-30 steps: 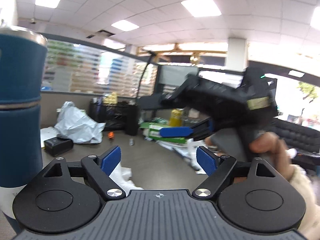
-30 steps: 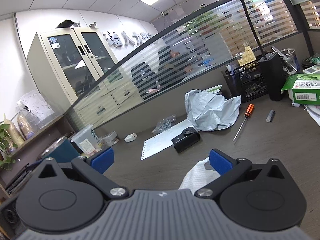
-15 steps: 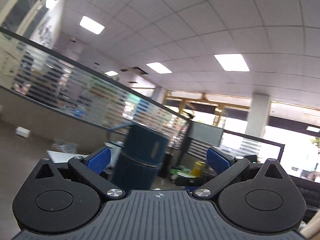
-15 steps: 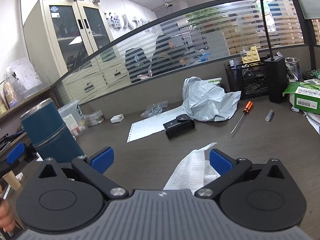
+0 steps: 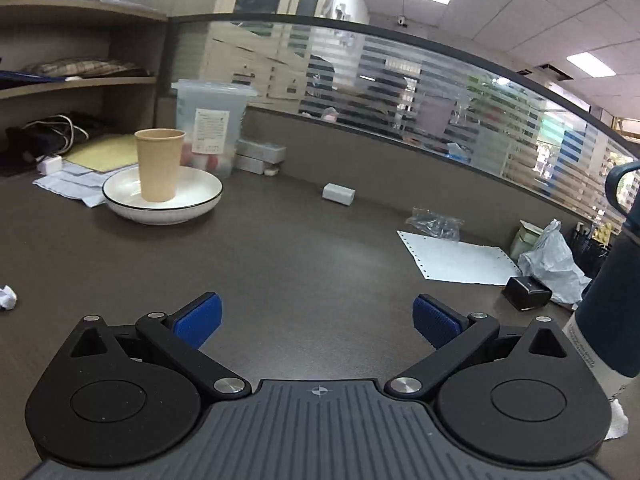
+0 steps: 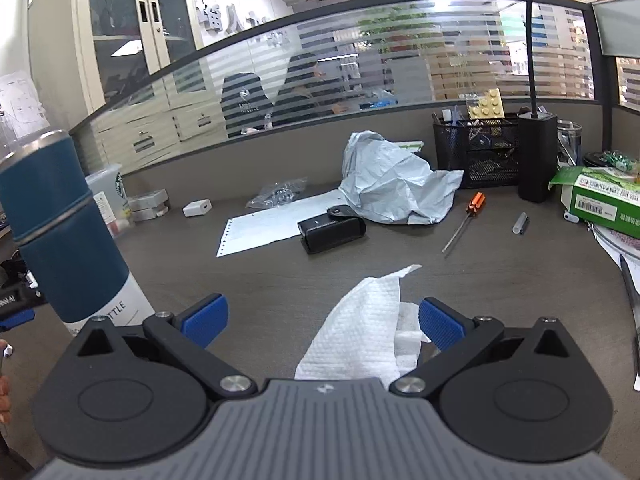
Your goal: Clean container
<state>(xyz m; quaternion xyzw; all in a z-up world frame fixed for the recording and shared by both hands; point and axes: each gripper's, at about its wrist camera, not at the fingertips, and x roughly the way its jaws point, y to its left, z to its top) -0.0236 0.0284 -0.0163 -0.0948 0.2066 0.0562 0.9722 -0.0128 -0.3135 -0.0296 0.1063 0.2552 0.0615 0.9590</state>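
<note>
Right wrist view: a tall blue bottle [image 6: 60, 224], likely the container to clean, stands upright on the desk [image 6: 280, 280]. Just right of the bottle, the right gripper [image 6: 322, 320] is spread over a white paper towel [image 6: 360, 328], seemingly poised to pinch it. Left of the bottle, the left gripper [image 5: 316, 318] is spread, holding nothing. Beyond lie a black case [image 6: 332, 232] and screwdriver [image 6: 466, 216], neither blocking.

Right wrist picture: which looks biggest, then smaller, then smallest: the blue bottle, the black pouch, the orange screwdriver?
1. Blue bottle, biggest by far, though it stands closest to the camera.
2. Black pouch.
3. Orange screwdriver, long but very thin. It lies about as far away as the pouch, so that ranking looks fair.
</note>
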